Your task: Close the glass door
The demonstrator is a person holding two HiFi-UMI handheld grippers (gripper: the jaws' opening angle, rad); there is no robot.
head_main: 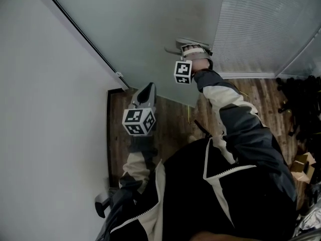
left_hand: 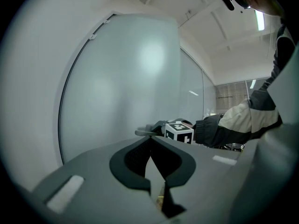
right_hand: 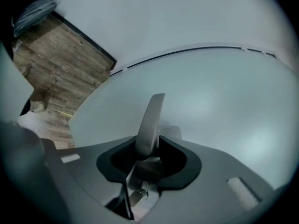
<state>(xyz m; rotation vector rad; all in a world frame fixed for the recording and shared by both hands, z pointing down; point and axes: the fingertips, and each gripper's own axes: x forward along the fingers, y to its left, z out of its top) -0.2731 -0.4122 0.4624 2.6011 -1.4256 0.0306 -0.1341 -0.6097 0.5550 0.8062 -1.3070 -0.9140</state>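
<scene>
With the right claw point(right_hand: 149, 143) pinching the handle point(right_hand: 152, 118), a steady, square swing should shut the glass door point(right_hand: 219, 111); the left claw point(left_hand: 150, 143) hangs pressed together.

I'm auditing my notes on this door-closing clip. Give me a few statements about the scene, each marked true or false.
1. The right hand-held gripper is shut on the silver metal lever handle. True.
2. The left hand-held gripper grips that handle too. False: its jaws are together with nothing between them.
3. The floor is brown wood planks. True.
4. The pale grey glass door is clear, showing the room behind. False: it is frosted.
</scene>
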